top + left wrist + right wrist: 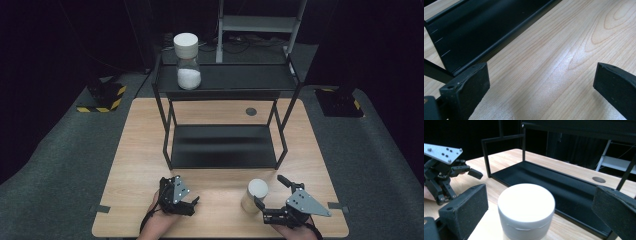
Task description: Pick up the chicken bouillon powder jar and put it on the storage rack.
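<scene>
A jar with a white lid (255, 195) stands on the wooden table (220, 180) near its front edge. My right gripper (270, 192) is open just right of it. In the right gripper view the jar (526, 206) stands between the wide-apart jaws, and neither pad touches it. A second jar (188, 62), white-lidded and partly full of white powder, stands at the left end of the black rack's top shelf (240, 77). My left gripper (181, 199) is open at the front left, low over bare wood (544, 62), with nothing between its jaws.
The black two-tier rack fills the middle of the table, and its lower tray (222, 145) lies just beyond both grippers. A round grey cap (251, 111) is set in the tabletop behind it. A white metal frame (260, 25) stands on the floor beyond.
</scene>
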Demonstrator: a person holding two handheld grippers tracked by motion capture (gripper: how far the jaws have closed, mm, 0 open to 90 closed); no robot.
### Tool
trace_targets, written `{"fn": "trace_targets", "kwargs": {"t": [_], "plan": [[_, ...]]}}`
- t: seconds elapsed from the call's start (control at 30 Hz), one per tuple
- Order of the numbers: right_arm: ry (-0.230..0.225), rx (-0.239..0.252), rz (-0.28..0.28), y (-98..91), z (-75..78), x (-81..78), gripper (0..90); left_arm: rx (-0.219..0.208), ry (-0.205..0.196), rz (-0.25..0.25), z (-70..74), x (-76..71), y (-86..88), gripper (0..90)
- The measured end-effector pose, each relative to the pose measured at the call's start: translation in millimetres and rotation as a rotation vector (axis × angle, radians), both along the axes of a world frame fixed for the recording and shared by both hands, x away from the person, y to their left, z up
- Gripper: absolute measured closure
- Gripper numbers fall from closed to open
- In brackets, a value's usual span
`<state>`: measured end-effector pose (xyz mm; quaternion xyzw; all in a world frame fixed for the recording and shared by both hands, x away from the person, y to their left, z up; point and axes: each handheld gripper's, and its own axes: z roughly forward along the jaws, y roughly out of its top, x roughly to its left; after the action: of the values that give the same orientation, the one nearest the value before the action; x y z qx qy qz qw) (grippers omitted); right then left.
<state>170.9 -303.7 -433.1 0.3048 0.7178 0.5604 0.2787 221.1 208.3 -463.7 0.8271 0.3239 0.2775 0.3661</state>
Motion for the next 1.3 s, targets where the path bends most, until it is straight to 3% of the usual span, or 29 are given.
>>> {"fn": "trace_targets", "kwargs": {"t": [0.67, 0.97, 1.3], "plan": [[0.058, -0.005, 0.031, 7.5, -21.9, 10.4, 3.1, -0.001, 0.002, -0.006, 0.2, 0.6, 0.8, 0.8], [0.066, 0.025, 0.064, 0.7, -33.5, 16.2, 20.5, -0.002, 0.002, -0.008, 0.2, 0.6, 1.2, 0.8], [0.072, 0.042, 0.073, -0.4, -40.1, 19.9, 32.5, 0.004, 0.001, -0.015, 0.4, 0.8, 0.8, 0.8]]}}
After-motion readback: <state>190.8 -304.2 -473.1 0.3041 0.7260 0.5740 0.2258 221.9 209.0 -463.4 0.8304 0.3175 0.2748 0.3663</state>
